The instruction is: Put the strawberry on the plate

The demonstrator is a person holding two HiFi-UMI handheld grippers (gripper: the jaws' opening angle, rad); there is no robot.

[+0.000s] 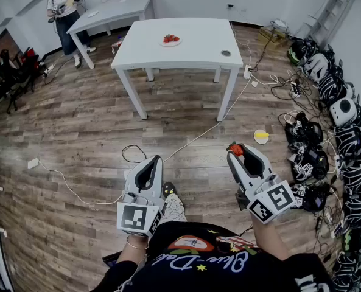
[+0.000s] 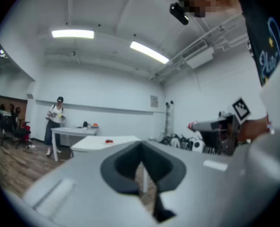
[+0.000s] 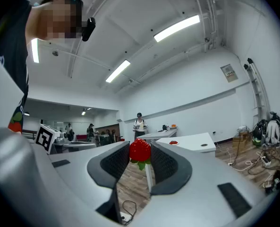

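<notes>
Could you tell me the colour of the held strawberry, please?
The strawberry is red with green leaves; the right gripper view shows it best.

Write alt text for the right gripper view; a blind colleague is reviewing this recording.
The right gripper pinches a red strawberry with green leaves between its jaw tips, above wood flooring. Beyond stands a white table bearing a plate with something red on it, and a person stands farther back.
</notes>
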